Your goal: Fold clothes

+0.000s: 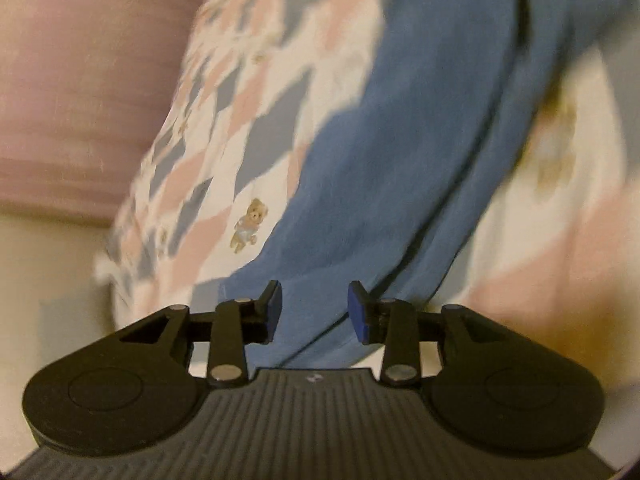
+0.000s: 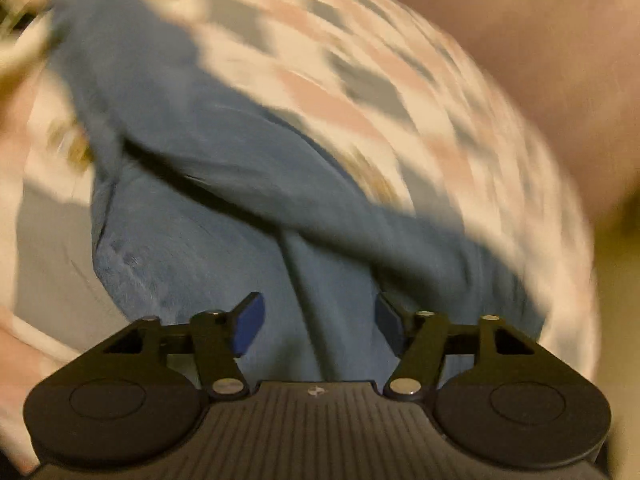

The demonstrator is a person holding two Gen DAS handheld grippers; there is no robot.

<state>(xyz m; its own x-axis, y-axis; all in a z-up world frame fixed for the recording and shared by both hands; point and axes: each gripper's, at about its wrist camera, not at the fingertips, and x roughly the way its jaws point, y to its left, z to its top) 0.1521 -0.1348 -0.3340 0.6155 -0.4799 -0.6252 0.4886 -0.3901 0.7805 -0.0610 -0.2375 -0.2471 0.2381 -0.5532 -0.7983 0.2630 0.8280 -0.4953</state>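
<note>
A blue garment point(image 1: 420, 128) lies stretched across a bedsheet point(image 1: 224, 128) printed with pink and grey diamonds and small teddy bears. In the left wrist view it runs from the top right down to my left gripper point(image 1: 315, 312), which is open just above its near end, with blue cloth showing in the gap. In the right wrist view the same blue garment point(image 2: 192, 184) shows a dark fold line and overlapping layers. My right gripper point(image 2: 320, 326) is open over it, blue fabric filling the space between its fingers. Both views are motion-blurred.
A mauve pillow or headboard point(image 1: 80, 92) lies beyond the sheet at the left; it appears again as a mauve surface point(image 2: 540, 60) at the right. The sheet's edge point(image 1: 116, 264) drops off to a pale floor or wall point(image 1: 48, 272).
</note>
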